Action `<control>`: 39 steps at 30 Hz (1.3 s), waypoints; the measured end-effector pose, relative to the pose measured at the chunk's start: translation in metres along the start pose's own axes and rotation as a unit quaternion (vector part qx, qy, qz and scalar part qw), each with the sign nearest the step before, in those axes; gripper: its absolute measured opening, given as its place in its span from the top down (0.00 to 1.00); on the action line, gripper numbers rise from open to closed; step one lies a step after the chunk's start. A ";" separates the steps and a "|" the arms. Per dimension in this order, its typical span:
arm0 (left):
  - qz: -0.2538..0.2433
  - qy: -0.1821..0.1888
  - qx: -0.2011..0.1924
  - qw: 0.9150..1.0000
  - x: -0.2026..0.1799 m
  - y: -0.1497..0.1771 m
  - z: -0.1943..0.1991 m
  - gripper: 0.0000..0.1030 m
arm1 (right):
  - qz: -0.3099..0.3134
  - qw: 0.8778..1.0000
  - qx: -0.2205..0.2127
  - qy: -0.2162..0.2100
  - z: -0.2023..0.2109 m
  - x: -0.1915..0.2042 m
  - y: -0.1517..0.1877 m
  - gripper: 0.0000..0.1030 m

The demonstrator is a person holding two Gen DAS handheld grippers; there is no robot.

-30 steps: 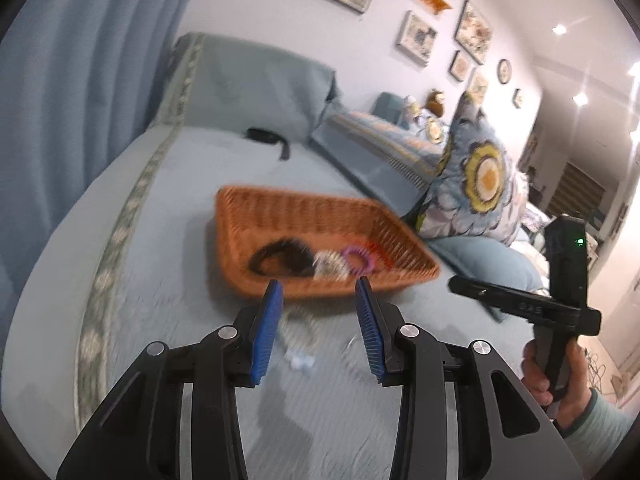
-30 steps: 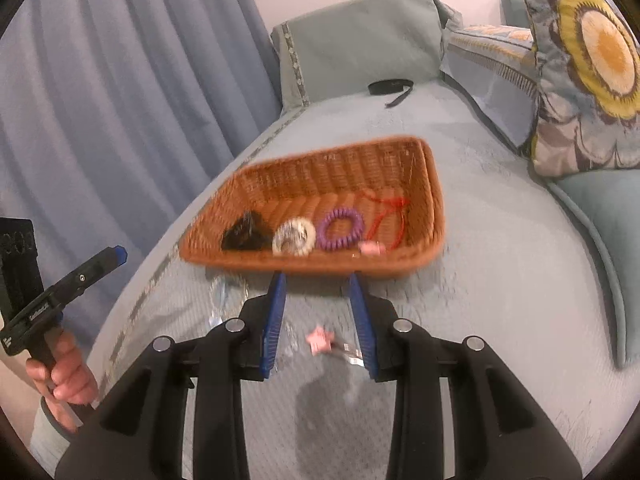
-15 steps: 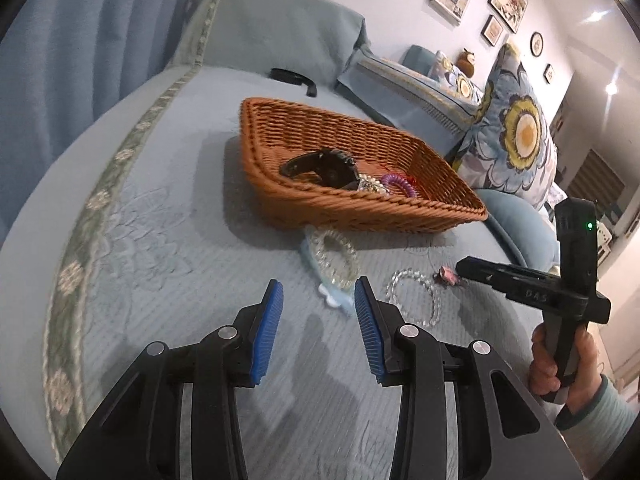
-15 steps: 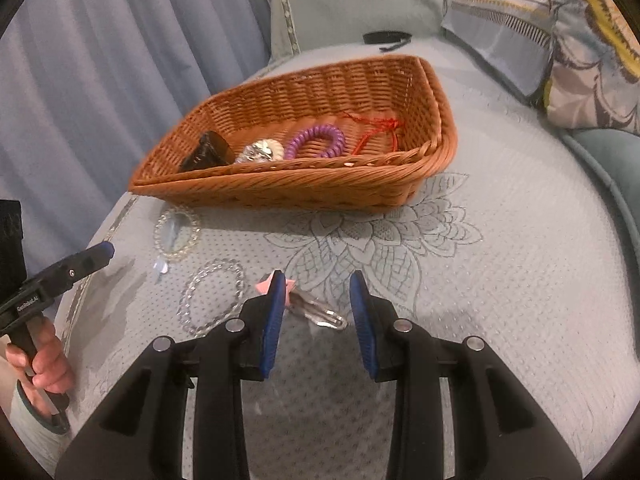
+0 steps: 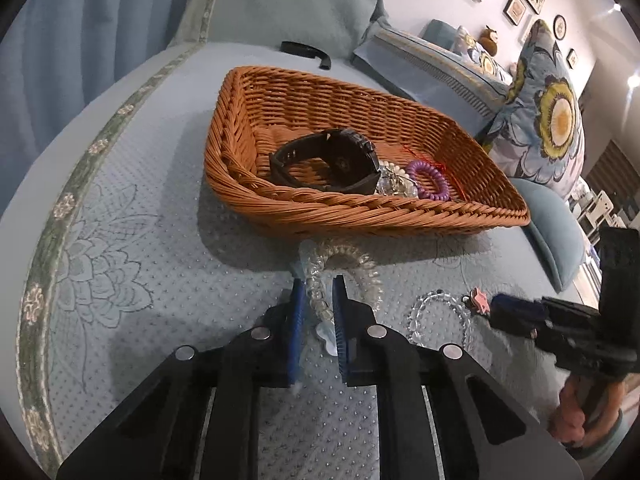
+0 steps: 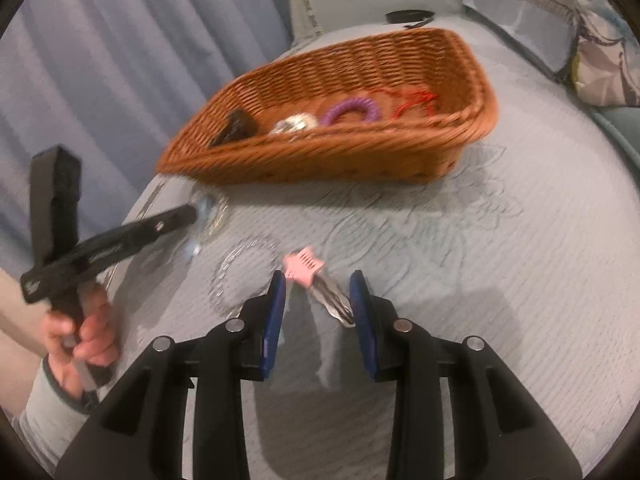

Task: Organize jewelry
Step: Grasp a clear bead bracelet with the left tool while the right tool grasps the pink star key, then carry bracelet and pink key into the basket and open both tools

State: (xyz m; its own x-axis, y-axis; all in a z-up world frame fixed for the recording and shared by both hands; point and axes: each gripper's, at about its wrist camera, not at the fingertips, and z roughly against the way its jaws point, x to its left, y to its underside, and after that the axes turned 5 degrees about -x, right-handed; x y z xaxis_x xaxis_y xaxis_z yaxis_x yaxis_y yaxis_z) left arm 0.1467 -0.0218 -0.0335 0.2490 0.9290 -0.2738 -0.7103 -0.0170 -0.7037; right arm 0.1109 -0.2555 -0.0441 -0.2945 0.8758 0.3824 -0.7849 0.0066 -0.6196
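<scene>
A brown wicker basket (image 5: pixel 256 196) (image 6: pixel 304 160) sits on the bedspread and holds a black watch (image 5: pixel 332 160), a pale bead bracelet (image 5: pixel 390 184), a purple coil band (image 5: pixel 430 180) (image 6: pixel 352 110) and a red cord (image 6: pixel 414 102). My left gripper (image 5: pixel 318 300) has its jaws closed around a clear bead bracelet (image 5: pixel 342 264) lying in front of the basket. A second clear bracelet (image 5: pixel 436 316) (image 6: pixel 240 264) lies beside it. My right gripper (image 6: pixel 320 292) is open, its fingers either side of a metal hair clip with a pink star (image 6: pixel 306 268).
A black strap (image 5: pixel 308 52) lies behind the basket near the headboard cushion. Floral pillows (image 5: pixel 548 112) stand to the right. A blue curtain (image 6: pixel 100 60) hangs at the left. The bedspread (image 6: pixel 500 280) spreads flat around the basket.
Both grippers have moved down and forward to the bedspread. The left jaws have narrowed around the clear bracelet. The right gripper now straddles the star clip.
</scene>
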 end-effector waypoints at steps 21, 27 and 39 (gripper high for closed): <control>0.046 0.025 -0.038 0.998 0.030 0.039 0.060 0.93 | 0.116 0.983 -0.009 0.140 -0.028 0.047 0.001 0.80; 0.039 0.040 -0.046 0.997 0.025 0.043 0.067 0.93 | 0.120 0.984 -0.020 0.134 -0.013 0.051 0.012 0.80; 0.004 0.065 -0.102 0.993 -0.010 0.016 0.108 0.93 | 0.129 0.979 -0.103 0.120 0.065 0.077 -0.007 0.80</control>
State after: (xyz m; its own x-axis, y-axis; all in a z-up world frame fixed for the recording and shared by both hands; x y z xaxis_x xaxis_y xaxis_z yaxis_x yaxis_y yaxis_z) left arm 0.0620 0.0090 0.0291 0.3359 0.8732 -0.3533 -0.5683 -0.1112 -0.8153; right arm 0.0584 -0.2194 0.0344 -0.3127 0.9491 0.0370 -0.5673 -0.1553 -0.8087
